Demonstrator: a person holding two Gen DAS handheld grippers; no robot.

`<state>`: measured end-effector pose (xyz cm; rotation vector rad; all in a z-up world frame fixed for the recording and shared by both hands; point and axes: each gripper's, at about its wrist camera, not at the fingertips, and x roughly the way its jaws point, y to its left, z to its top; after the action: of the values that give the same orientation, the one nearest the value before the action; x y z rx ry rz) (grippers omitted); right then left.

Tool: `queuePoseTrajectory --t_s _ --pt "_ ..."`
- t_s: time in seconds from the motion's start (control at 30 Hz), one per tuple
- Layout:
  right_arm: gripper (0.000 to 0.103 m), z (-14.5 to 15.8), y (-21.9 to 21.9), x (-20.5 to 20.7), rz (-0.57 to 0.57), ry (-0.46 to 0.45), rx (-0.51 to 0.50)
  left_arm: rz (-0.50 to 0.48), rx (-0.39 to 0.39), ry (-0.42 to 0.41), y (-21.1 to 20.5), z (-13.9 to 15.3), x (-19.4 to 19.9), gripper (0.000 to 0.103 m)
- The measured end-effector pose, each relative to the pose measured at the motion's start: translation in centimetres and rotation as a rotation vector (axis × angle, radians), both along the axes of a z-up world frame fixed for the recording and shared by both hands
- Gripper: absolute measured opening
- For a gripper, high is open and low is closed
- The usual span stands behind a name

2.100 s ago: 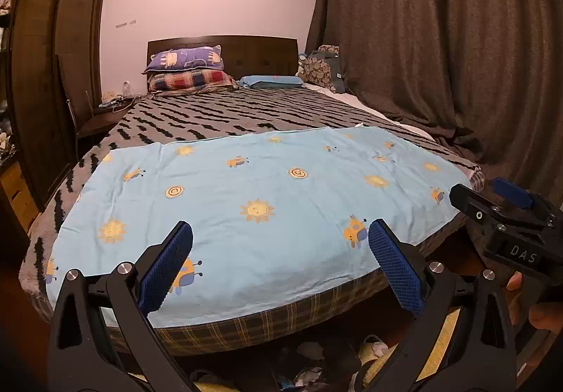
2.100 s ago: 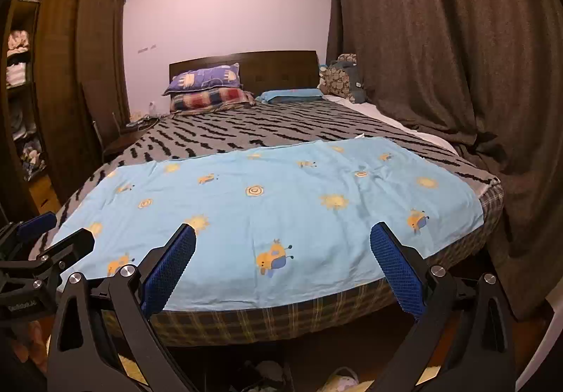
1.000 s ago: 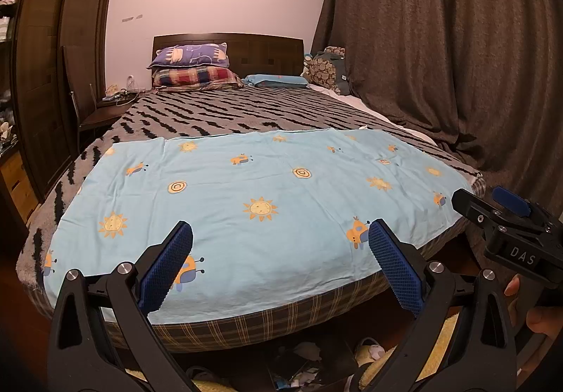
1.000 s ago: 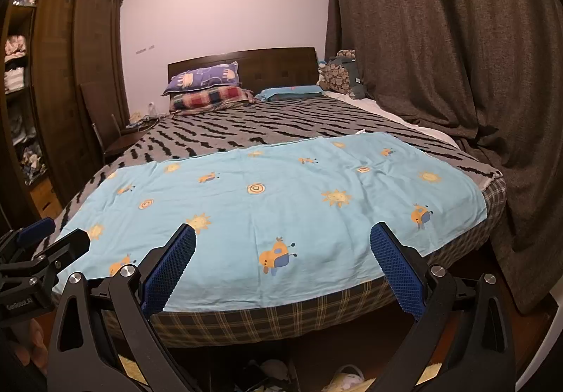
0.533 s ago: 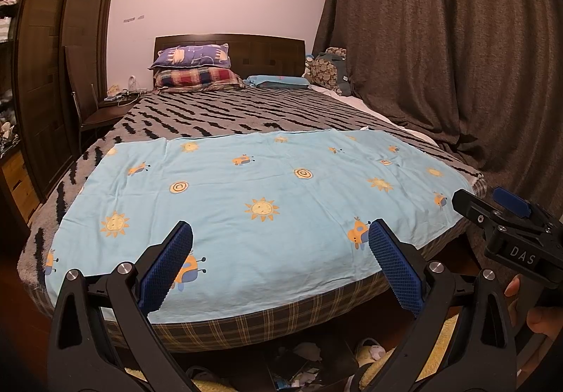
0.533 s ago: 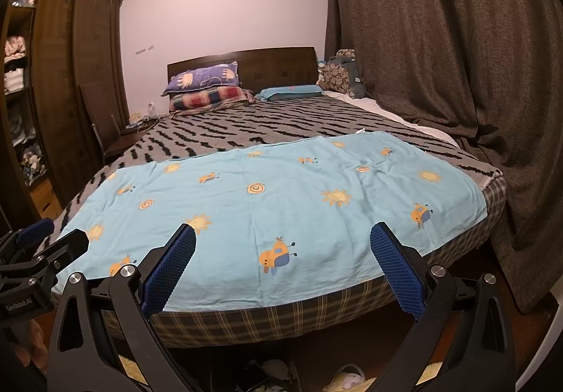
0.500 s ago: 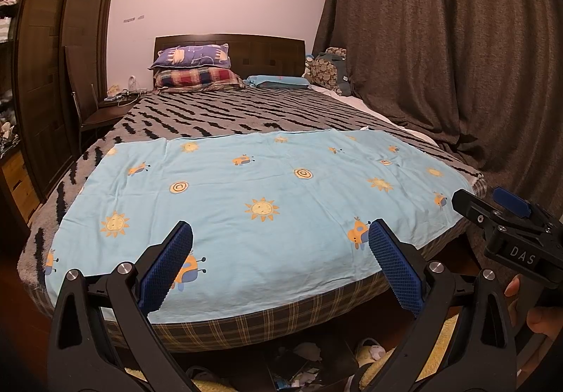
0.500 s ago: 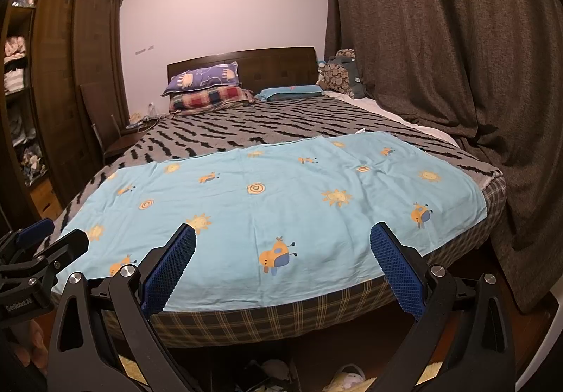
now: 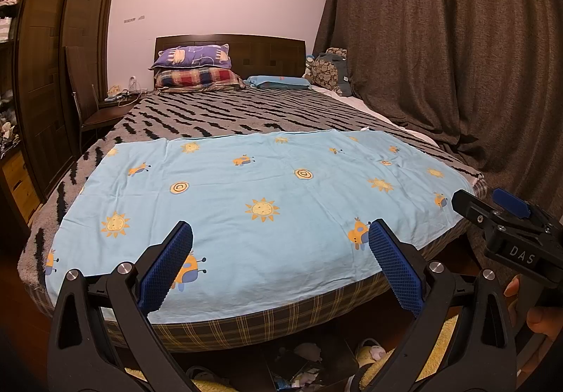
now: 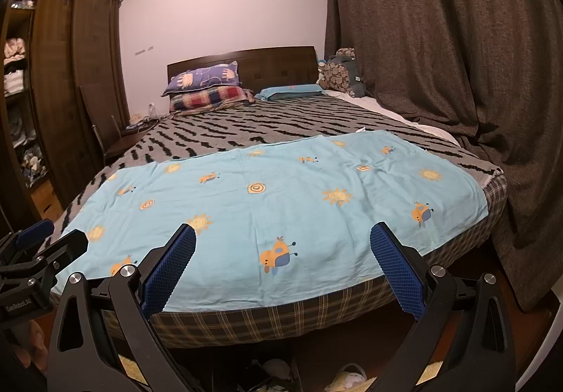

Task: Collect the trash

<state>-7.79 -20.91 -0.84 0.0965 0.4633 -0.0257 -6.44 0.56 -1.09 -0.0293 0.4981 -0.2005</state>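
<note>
Facing the bed, left tongs and right tongs are held released and empty, trash seen on the floor under the near bed edge.

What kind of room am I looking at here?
A bedroom, most likely in a home: a large bed with stacked pillows against a wooden headboard, a tall wooden wardrobe beside it, and heavy dark curtains along one side.
</note>
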Motion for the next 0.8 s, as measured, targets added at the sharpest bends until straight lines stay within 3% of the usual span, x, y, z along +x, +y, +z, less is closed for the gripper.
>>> queuePoseTrajectory --t_s 0.8 --pt "0.100 -0.05 0.26 -0.04 -0.002 0.000 0.002 0.004 0.001 -0.003 0.04 0.19 -0.02 0.095"
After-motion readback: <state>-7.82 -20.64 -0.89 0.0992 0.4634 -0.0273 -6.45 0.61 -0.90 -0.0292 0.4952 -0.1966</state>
